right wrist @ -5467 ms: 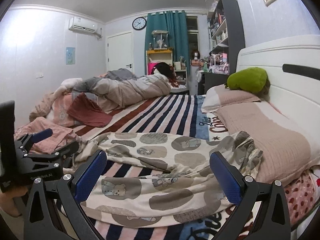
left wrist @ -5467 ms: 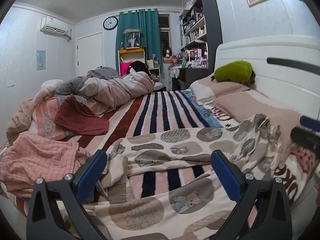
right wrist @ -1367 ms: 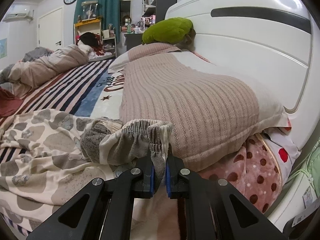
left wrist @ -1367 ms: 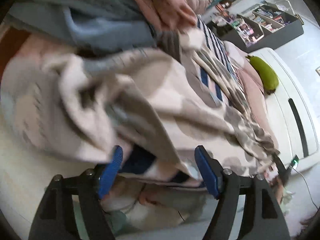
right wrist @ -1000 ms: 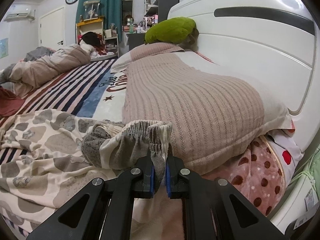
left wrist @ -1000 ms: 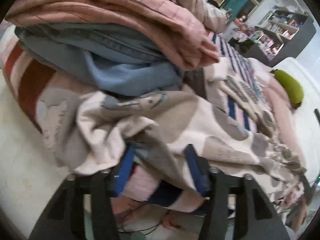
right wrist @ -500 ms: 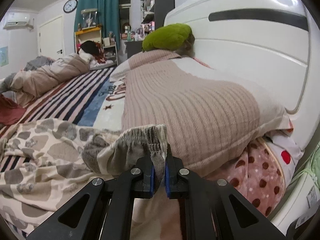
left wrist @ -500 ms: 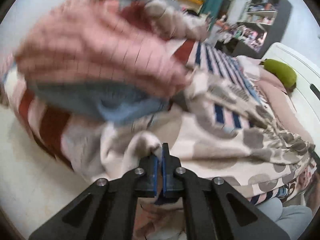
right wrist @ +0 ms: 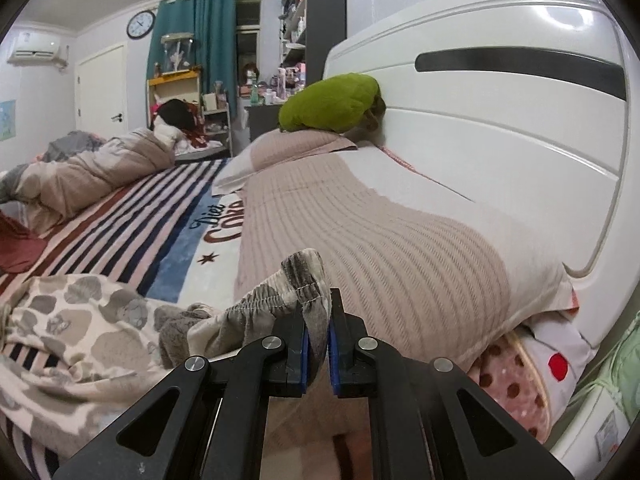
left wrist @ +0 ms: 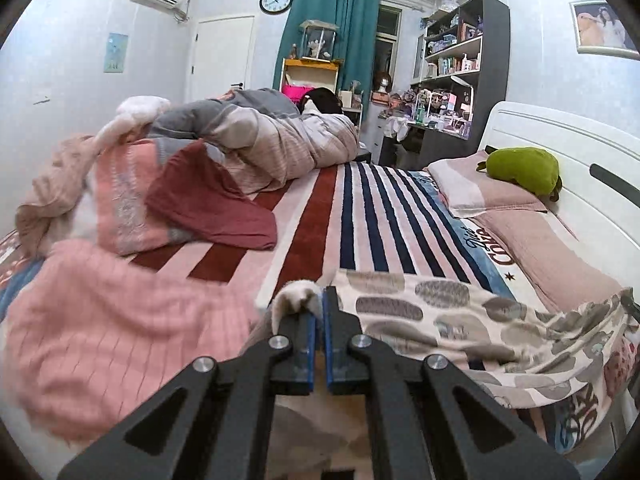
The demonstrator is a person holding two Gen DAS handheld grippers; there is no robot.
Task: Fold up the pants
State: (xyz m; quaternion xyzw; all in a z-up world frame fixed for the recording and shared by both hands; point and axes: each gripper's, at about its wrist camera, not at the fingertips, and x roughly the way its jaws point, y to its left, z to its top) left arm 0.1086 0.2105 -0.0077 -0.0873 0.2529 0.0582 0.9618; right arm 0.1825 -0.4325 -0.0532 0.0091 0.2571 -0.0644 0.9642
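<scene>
Left tongs (left wrist: pixel 319 312): I see them clenched on a pale leg end of the pants (left wrist: pixel 452 316).
Right tongs (right wrist: pixel 316 326): clenched on the elastic waistband of the pants (right wrist: pixel 100 320).
Pants: spread across the striped bed cover (left wrist: pixel 372 216), from my left tongs toward 3 o'clock.
Pillow (right wrist: pixel 384 248): just beside the waistband, at 1 o'clock from my right tongs.
Pink checked cloth (left wrist: pixel 108 328): at 9 o'clock from my left tongs, blurred.
</scene>
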